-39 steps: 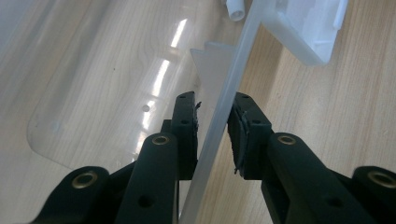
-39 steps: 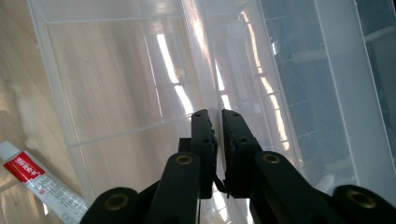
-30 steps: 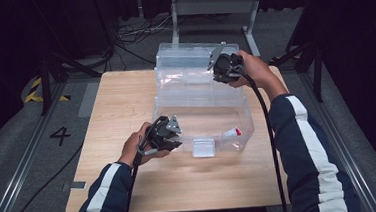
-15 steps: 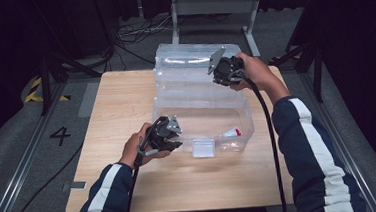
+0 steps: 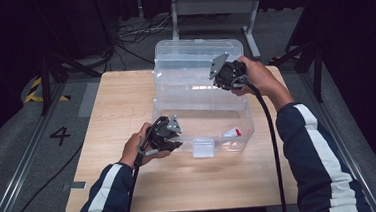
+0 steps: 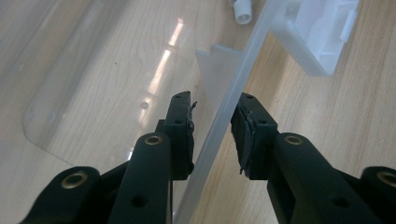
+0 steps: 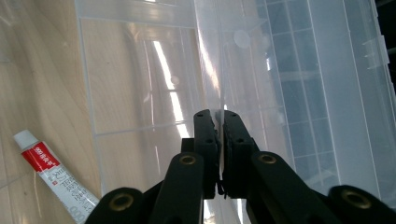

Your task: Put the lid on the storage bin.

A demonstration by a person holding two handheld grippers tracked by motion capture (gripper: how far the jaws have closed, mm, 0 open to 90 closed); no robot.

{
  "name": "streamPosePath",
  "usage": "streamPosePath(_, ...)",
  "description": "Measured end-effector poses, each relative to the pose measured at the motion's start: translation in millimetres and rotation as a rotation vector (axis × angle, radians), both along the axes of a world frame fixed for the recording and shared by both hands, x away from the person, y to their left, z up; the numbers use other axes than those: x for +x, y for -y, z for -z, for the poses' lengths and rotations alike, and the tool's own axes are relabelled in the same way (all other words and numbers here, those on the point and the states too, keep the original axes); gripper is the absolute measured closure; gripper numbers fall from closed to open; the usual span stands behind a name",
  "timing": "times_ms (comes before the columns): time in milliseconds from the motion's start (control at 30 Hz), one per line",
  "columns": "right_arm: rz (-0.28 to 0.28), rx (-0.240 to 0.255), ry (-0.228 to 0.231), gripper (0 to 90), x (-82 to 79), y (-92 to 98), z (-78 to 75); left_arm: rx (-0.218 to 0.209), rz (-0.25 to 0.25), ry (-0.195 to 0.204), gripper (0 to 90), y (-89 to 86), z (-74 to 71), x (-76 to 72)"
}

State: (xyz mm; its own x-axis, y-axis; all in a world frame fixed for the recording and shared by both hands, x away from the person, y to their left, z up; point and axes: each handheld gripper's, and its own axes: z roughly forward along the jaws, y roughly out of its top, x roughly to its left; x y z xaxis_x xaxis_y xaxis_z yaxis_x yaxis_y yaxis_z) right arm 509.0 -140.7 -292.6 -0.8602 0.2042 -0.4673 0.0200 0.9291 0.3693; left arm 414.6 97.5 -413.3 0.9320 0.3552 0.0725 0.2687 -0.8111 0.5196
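A clear plastic storage box (image 5: 246,113) stands open on the wooden table, its lid (image 5: 197,47) tipped back. My left gripper (image 5: 177,135) (image 6: 212,109) straddles the box's front wall (image 6: 243,70), one pad on each side, gripping it. My right gripper (image 5: 223,82) (image 7: 218,116) is shut on the thin edge of a clear inner tray (image 5: 189,83) (image 7: 210,56), held over the back of the box. A red-and-white glue tube (image 5: 231,132) (image 7: 51,179) lies on the box floor at the right.
The box's white latch (image 5: 203,147) (image 6: 327,32) sticks out at the middle of its front wall. Bare table top (image 5: 121,105) lies to the left and in front. Metal stands and cables crowd the dark floor behind the table.
My right gripper has shifted slightly toward me with the tray edge in it. The left gripper has stayed on the front wall.
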Motion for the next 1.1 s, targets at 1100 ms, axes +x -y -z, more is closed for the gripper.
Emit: streamPosePath(1100,-0.041,0.160,-0.030,84.9,-40.5,19.8,7.1,-0.006,-0.004,0.048,66.8,0.1,1.8,-3.6)
